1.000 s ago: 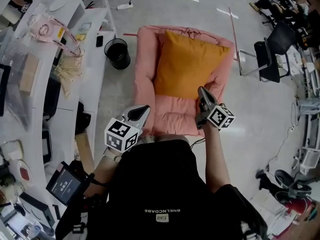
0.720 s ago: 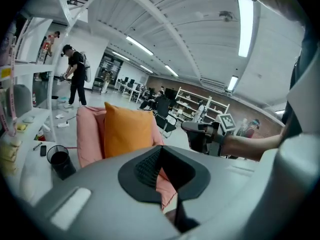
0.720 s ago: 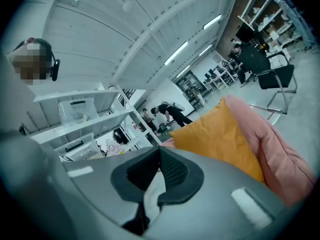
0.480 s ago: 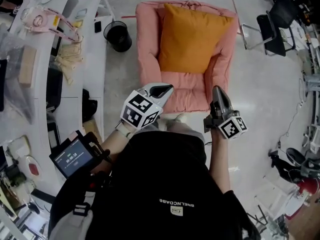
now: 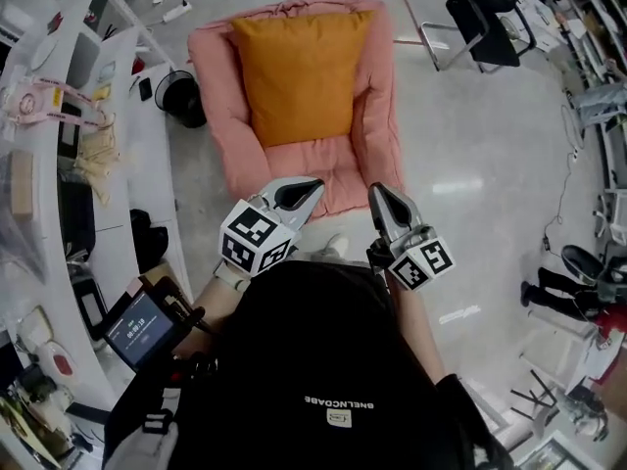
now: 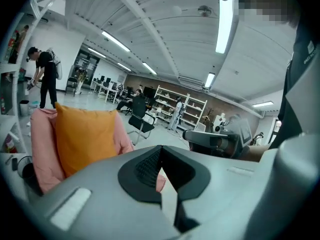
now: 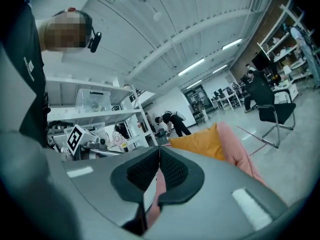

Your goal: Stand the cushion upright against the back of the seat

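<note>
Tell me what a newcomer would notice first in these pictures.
The bright orange cushion stands out most, propped upright against the back of the pink seat at the top of the head view. Below it, the left tool and right tool, both shut and empty, hover near the seat's front edge. A black bin sits left of the seat.

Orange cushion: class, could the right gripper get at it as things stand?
Probably yes. The cushion stands against the back of the pink seat, and only bare seat lies between it and the right gripper near the front edge. Its shut jaws would need opening first.
</note>
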### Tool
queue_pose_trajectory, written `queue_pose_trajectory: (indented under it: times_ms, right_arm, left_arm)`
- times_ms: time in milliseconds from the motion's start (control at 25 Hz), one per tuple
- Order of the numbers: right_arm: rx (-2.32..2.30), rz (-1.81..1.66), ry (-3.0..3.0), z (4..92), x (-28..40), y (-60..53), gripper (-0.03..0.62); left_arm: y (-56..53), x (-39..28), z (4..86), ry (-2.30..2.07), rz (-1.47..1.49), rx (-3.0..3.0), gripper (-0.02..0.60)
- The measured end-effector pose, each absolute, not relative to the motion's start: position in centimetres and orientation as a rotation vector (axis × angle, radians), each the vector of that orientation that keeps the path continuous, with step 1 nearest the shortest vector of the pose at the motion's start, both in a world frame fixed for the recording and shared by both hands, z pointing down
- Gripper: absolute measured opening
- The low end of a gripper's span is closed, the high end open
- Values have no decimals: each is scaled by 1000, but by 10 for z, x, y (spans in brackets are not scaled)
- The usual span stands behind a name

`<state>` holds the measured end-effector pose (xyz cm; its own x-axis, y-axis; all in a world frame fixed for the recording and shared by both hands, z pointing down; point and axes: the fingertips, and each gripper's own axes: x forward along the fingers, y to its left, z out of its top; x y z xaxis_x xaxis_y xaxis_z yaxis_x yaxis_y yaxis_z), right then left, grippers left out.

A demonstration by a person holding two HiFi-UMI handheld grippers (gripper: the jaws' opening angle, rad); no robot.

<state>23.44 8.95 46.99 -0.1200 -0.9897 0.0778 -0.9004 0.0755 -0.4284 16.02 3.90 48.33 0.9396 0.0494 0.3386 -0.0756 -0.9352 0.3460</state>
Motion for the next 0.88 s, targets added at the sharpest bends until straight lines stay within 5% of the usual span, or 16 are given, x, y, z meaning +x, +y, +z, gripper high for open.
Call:
queue_pose_trajectory:
  times_ms: [880]
  right_arm:
    - [-2046,-426,2024,450,288,136,3]
  left_arm:
    - [86,221,454,125,431,2860,26]
